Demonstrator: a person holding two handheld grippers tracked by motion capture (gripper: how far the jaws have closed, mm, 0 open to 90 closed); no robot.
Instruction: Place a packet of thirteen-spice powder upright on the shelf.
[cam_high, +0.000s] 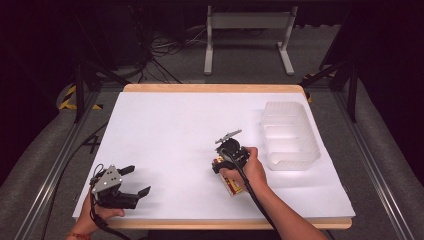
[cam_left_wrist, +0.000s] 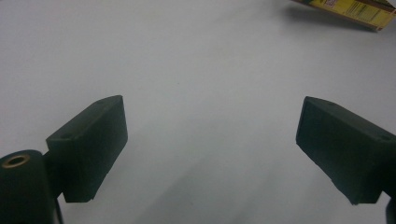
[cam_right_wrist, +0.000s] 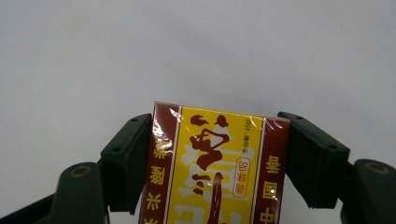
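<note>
My right hand-held gripper had its jaws pressed on both long sides of a flat, glossy red-and-yellow box, near the table's front edge. My left hand-held gripper sat wide open, holding nothing, by the front-left corner.

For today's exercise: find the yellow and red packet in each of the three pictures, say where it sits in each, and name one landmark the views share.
High view: the packet lies right of centre near the table's front edge, under the right tongs.
Left gripper view: its yellow edge shows at the top right corner, beyond the open left tongs.
Right gripper view: the packet sits bottom centre, clamped between the two black jaws.
Shared landmark: the white table sheet.
</note>
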